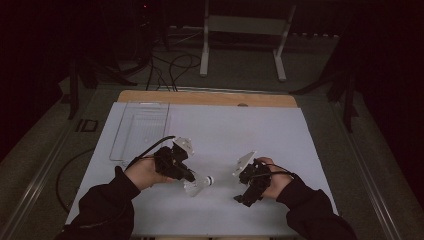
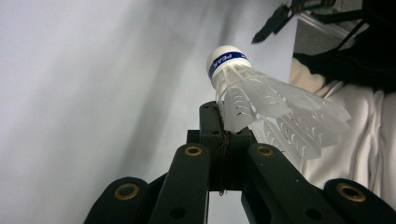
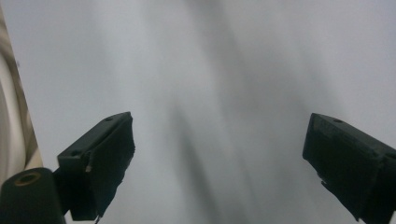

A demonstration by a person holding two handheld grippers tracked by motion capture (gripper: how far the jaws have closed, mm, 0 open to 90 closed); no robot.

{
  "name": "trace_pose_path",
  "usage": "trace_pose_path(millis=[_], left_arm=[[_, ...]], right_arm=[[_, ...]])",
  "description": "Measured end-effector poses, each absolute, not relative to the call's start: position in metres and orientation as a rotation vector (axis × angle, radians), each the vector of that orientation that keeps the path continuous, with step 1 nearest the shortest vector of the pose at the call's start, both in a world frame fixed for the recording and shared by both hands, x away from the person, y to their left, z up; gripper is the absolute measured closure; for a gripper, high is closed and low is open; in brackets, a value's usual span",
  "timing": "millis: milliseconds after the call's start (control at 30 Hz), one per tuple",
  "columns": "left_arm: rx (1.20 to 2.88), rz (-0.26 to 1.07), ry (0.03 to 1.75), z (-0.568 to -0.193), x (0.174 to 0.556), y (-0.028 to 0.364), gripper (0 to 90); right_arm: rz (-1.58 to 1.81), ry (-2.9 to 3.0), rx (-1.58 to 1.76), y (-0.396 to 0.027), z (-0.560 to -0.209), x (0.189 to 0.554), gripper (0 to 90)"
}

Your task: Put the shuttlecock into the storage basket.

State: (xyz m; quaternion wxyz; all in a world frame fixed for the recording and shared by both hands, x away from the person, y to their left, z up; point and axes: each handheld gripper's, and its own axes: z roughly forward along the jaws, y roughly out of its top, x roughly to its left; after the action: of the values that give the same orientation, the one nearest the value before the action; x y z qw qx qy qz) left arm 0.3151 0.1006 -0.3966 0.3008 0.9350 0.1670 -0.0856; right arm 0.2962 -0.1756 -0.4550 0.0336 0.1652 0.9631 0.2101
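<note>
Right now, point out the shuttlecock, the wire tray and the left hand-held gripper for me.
shuttlecock point(image 2: 227, 63): left gripper view, on its white cork head.
wire tray point(image 1: 140, 131): high view, on its mesh floor.
left hand-held gripper point(image 2: 223, 122): left gripper view, where the shut jaw tips pinch the feathers.

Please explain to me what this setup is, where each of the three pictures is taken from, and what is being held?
A person sits at a table covered with a white sheet and works with a hand-held gripper in each hand: a tool with two black jaws.

The high view looks down from above. The left hand-held gripper shows at its left, the right hand-held gripper at its right. A clear plastic tray lies on the sheet, farther back on the left.

The other two pictures come from cameras riding on the grippers. In the left gripper view the jaws are clamped on the feather skirt of a white shuttlecock with a blue band round its cork. In the right gripper view the jaws stand wide apart with nothing between them.
</note>
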Motion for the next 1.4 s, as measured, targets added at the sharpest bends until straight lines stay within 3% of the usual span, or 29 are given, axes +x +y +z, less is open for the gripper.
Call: trace_pose_path(millis=[467, 867, 933, 1400], left_arm=[[2.444, -0.151, 0.547, -0.386, 0.317, 0.132, 90.0], [2.414, -0.06, 0.659, -0.373, 0.326, 0.163, 90.0], [2.408, -0.056, 0.698, -0.372, 0.327, 0.167, 90.0], [2.356, 0.071, 0.759, -0.347, 0.334, 0.199, 90.0]], right_arm=[[0.997, 2.73, 0.724, -0.234, -0.468, 0.297, 8.9], [1.111, 2.626, 0.801, -0.262, -0.479, 0.285, 9.0], [1.149, 2.616, 0.8, -0.266, -0.48, 0.283, 13.0], [1.224, 2.498, 0.81, -0.284, -0.487, 0.272, 9.0]])
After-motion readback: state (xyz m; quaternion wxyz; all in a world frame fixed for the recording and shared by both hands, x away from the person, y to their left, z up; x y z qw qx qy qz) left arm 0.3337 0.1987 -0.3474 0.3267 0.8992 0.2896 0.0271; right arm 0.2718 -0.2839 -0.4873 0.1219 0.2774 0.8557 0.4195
